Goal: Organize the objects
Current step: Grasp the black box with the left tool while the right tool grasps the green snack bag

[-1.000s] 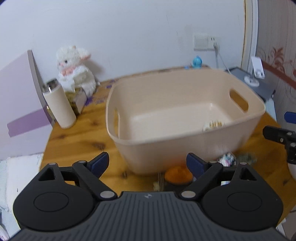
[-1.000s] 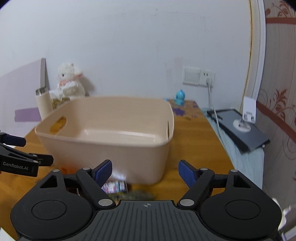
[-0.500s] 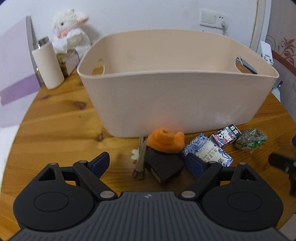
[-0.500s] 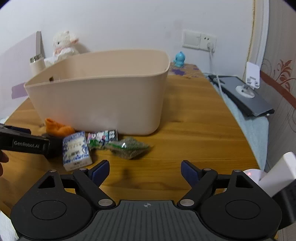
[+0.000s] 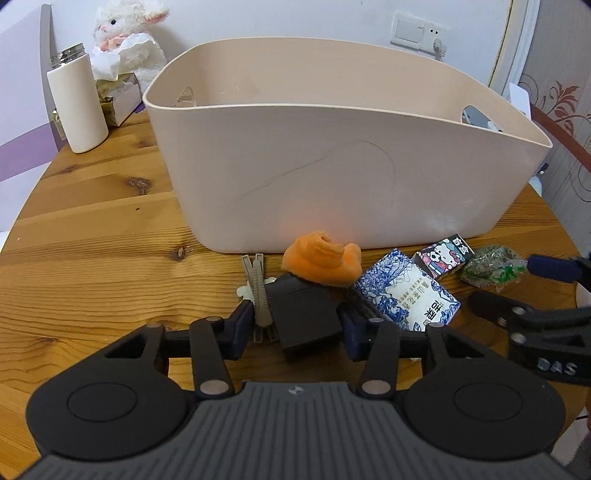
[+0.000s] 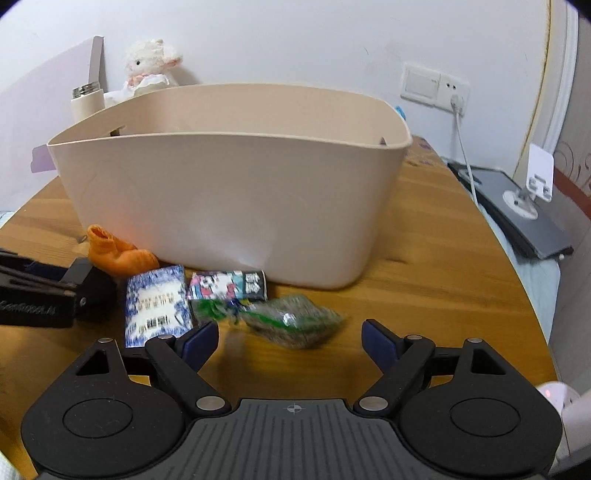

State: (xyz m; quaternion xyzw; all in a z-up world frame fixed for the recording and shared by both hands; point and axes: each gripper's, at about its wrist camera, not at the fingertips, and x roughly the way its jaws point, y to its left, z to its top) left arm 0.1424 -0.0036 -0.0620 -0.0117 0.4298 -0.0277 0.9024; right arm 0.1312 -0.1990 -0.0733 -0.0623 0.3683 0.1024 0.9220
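Observation:
A beige plastic tub (image 5: pixel 332 155) stands on the wooden table (image 5: pixel 92 221). In front of it lie a black box (image 5: pixel 303 314), grey nail clippers (image 5: pixel 258 291), an orange sock (image 5: pixel 321 262), a blue-and-white packet (image 5: pixel 406 291), a cartoon box (image 5: pixel 443 254) and a green bag (image 5: pixel 491 266). My left gripper (image 5: pixel 297 325) has its jaws around the black box and clippers, pads close to them. My right gripper (image 6: pixel 290 343) is open just before the green bag (image 6: pixel 291 321), with the packet (image 6: pixel 157 302) and cartoon box (image 6: pixel 227 286) to its left.
A white bottle (image 5: pixel 77 107), a tissue box (image 5: pixel 118 96) and a plush lamb (image 5: pixel 125 33) stand at the back left. A wall socket (image 6: pixel 434 86) with a cable and a dark tablet (image 6: pixel 524 210) are at the right.
Both grippers have dropped from above the tub to table level in front of it. The left jaws have narrowed around the black box. The right gripper has come closer to the green bag.

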